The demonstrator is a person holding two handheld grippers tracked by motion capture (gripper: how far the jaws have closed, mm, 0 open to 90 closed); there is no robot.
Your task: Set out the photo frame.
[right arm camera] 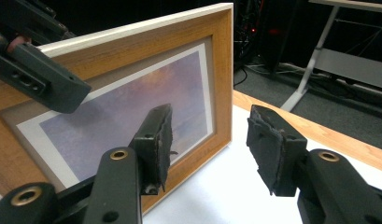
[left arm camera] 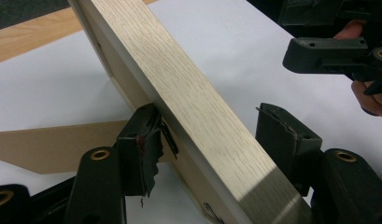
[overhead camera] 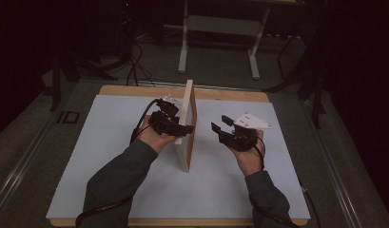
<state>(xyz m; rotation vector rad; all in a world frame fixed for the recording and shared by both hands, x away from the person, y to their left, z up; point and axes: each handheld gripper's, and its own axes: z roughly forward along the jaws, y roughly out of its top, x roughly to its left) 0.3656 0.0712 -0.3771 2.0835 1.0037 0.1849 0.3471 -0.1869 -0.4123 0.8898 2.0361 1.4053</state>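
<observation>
Table (overhead camera: 111,190): from the high view, a pale sheet over a wooden top whose edge shows at the far side; dark floor and a white frame stand lie beyond.
Picture frame (overhead camera: 187,126): stands upright on edge near the table's middle, seen edge-on in the high view, between the two hands.
Frame's front (right arm camera: 132,102): the right gripper view gives what the high view hides, a wood border, a white mat and a purplish sky picture.
Frame's top edge (left arm camera: 193,102): the left gripper view shows pale wood grain running across, with the back stand (left arm camera: 58,144) spread on the sheet behind.
Left gripper (overhead camera: 175,124): jaws straddle the frame's thickness; in its own view the left pad presses on the back, while the right pad stands just clear of the front, so a firm grip cannot be told.
Right gripper (overhead camera: 220,124): jaws parted and holding nothing, just beside the frame's front face without touching; its own view shows bare table between the pads.
</observation>
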